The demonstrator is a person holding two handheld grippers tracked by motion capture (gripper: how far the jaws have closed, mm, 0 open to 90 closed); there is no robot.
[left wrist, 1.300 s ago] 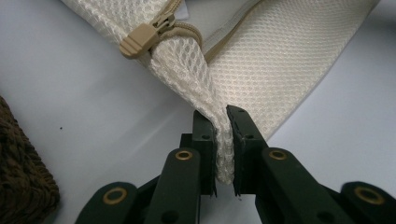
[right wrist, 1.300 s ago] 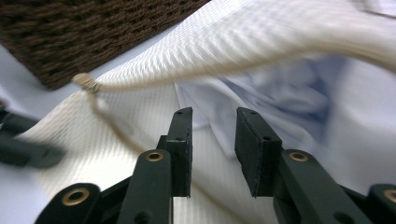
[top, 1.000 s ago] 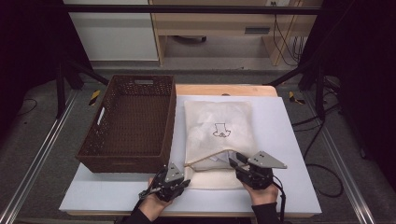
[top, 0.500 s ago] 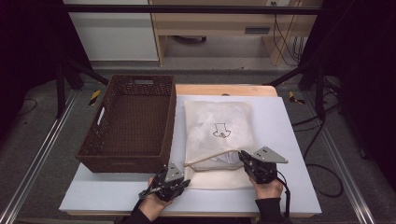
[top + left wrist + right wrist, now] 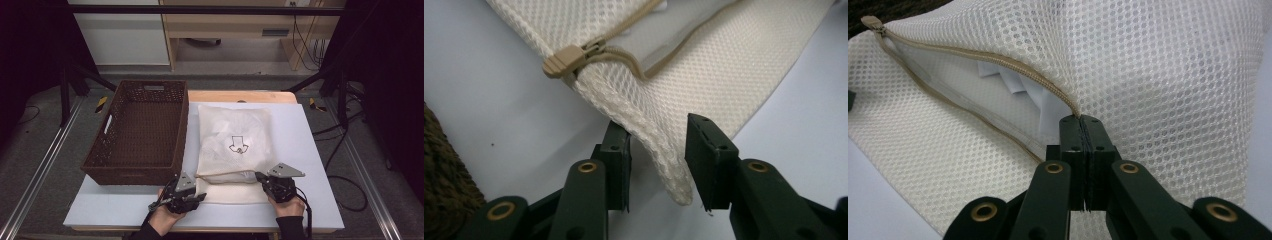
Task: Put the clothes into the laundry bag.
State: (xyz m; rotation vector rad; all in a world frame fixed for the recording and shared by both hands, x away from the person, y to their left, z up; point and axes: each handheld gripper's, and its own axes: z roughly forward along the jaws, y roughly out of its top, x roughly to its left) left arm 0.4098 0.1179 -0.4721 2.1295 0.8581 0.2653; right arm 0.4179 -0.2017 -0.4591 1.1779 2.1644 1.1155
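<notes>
Here, from the high view, I see the white mesh bag lying flat in the middle of the tabletop, with its open end at the near edge. The brown basket sits just beside it, along the left edge, and it looks empty. My left claw is at the bag's near left corner. My right claw is at the near right corner.

Next, in the left gripper view, the left claw is part way open. A floppy corner of the bag hangs between its two jaws, but they are not squeezing it yet. The tan zipper tab sits just past that corner, at the far end of its track.

Last, in the right gripper view, the right claw is squeezed tight on the bag, right at the end of the zipper. The zipper is wide open, and I can see something white folded inside.

I think the bag is unzipped and one corner is caught. What is left is to pinch the other corner, then deal with what is inside.
</notes>
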